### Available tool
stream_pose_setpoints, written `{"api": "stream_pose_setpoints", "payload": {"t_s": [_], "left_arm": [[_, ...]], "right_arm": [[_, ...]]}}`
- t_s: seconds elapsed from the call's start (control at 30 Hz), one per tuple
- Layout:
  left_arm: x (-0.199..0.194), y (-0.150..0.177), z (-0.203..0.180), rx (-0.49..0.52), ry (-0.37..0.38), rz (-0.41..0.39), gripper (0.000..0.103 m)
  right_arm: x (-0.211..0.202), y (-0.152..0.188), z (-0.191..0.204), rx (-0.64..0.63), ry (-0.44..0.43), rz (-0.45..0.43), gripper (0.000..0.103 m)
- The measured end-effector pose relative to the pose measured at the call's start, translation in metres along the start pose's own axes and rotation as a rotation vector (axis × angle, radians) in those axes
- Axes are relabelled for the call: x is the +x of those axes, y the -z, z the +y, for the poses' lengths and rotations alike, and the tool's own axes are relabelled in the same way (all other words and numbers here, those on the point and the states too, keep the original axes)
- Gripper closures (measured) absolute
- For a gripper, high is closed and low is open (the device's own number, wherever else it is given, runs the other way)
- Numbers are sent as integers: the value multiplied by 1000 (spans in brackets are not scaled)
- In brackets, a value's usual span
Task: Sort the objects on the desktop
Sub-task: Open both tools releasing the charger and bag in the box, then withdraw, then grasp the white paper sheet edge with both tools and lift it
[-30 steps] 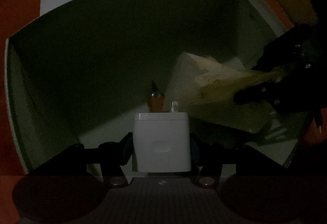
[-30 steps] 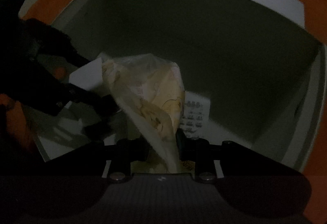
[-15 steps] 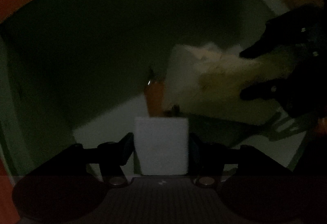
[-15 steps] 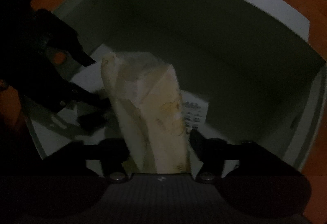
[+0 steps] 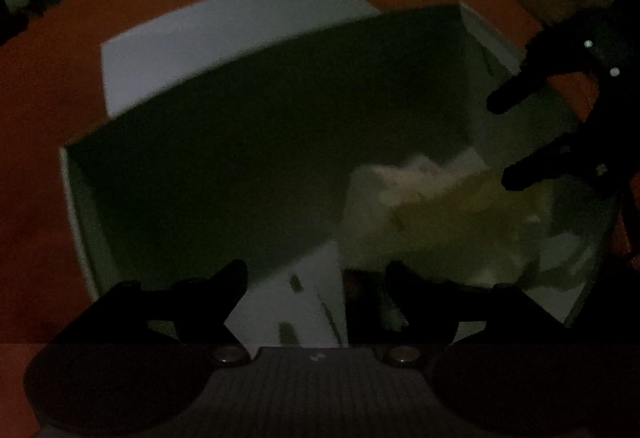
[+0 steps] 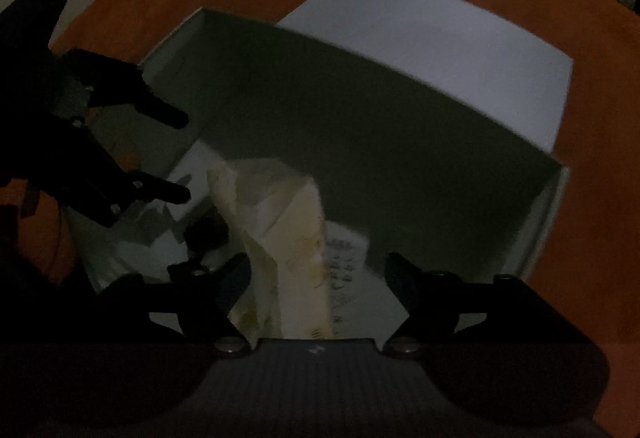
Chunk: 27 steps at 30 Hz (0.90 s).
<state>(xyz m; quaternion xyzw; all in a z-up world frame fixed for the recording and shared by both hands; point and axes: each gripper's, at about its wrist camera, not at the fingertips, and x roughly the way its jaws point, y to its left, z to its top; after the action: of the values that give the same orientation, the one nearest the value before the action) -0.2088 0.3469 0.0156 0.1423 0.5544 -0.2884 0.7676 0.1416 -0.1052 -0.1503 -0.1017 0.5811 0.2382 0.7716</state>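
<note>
Left wrist view: an orange tablecloth [image 5: 48, 142] covers the table, and on it stands an open white box [image 5: 80, 222] with dark inner walls; its flat white lid [image 5: 224, 38] lies behind the far wall. The left gripper [image 5: 316, 274] hangs over the box's near left part, pointing steeply down; its jaws are opening, already wide, and nothing sits between them — only the pale box floor, where a blurred white object, possibly the charger block, cannot be made out with certainty. To the right, on the box floor, lies a crumpled yellowish plastic bag [image 5: 448, 222], leaning toward the right wall. At the right edge the right gripper [image 5: 500, 142] appears as two dark fingers [image 5: 520, 88] spread apart above the bag, not touching it. Right wrist view: at the left edge the left gripper [image 6: 182, 154] shows as two dark prongs set wide apart above the box's left corner, clear of any object. Below them, on the box floor, a small dark object [image 6: 208, 234] lies just beside the bag; its kind cannot be told. The plastic bag [image 6: 280, 238] stands crumpled in the middle, resting on the floor over a printed paper slip [image 6: 344, 262]. The right gripper [image 6: 318, 274] frames the bag from above — its jaws are opening, wide, and the pads stand off the bag's sides. The box's far wall [image 6: 400, 142] is in shadow; the white lid [image 6: 440, 50] lies beyond it on the orange tablecloth [image 6: 600, 238].
</note>
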Motion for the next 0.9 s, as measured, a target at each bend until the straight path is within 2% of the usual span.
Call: {"api": "stream_pose_setpoints", "payload": {"t_s": [0.13, 0.3, 0.37, 0.53, 0.6, 0.7, 0.8, 0.9], "left_arm": [[4, -29, 12, -5, -32, -42, 29], [-3, -59, 32, -39, -67, -83, 27], [3, -74, 40, -60, -75, -91, 23], [13, -115, 71, -140, -89, -112, 23], [17, -131, 82, -164, -93, -118, 23], [29, -153, 95, -154, -90, -108, 15], [38, -171, 106, -147, -134, -123, 15], [50, -185, 118, -174, -147, -122, 15]], "right_arm": [[-31, 5, -12, 11, 26, -22, 25], [-51, -10, -32, 25, 49, -51, 25], [-56, -18, -41, 45, 54, -61, 24], [-61, -38, -63, 103, 81, -70, 22], [-77, -47, -78, 120, 100, -78, 22], [-92, -57, -95, 141, 127, -88, 22], [-96, -67, -108, 144, 162, -85, 22], [-95, -76, -121, 146, 169, -73, 22]]}}
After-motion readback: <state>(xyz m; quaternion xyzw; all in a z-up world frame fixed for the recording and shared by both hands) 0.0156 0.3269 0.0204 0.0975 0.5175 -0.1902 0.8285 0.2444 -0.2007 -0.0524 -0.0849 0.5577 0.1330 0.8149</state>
